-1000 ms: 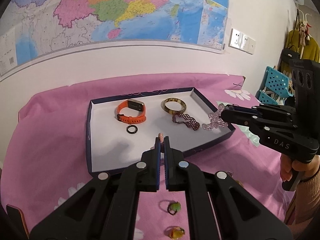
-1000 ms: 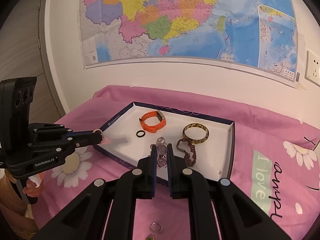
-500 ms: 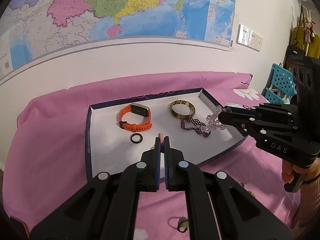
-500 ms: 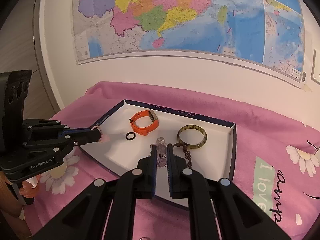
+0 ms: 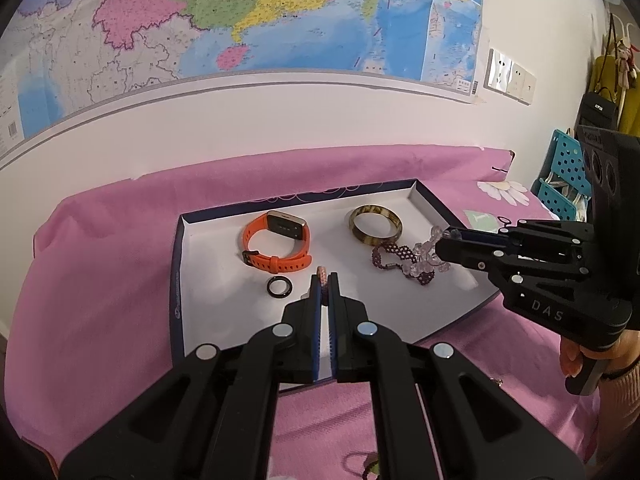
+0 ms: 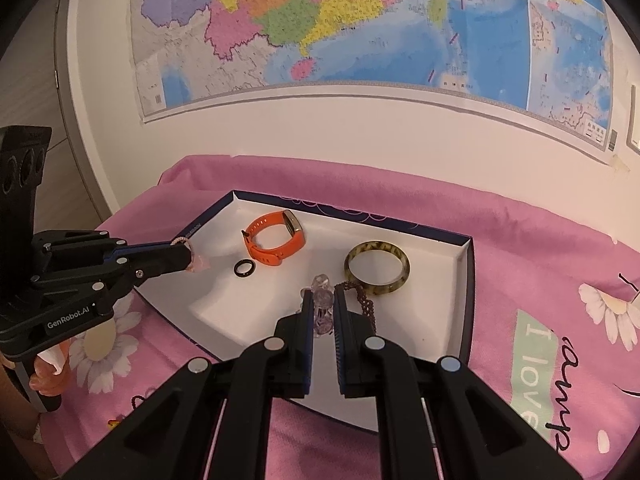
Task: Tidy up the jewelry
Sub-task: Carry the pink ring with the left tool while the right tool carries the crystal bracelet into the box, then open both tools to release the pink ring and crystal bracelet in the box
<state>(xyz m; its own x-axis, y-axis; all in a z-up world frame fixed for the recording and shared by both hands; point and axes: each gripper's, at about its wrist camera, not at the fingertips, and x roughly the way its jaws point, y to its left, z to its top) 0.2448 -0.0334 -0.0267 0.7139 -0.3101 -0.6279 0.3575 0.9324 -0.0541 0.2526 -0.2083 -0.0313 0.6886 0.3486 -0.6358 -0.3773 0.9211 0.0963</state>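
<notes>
two tongs over white tray: pink beaded ring, clear crystal bracelet

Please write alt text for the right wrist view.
The right gripper holds a clear bead bracelet over a white tray containing an orange watch, black ring and bangle. The left gripper holds a pink ring.

Your right gripper is clamped on a clear bead bracelet over the white-lined tray. Your left gripper pinches a small pink ring above the tray's left edge.
</notes>
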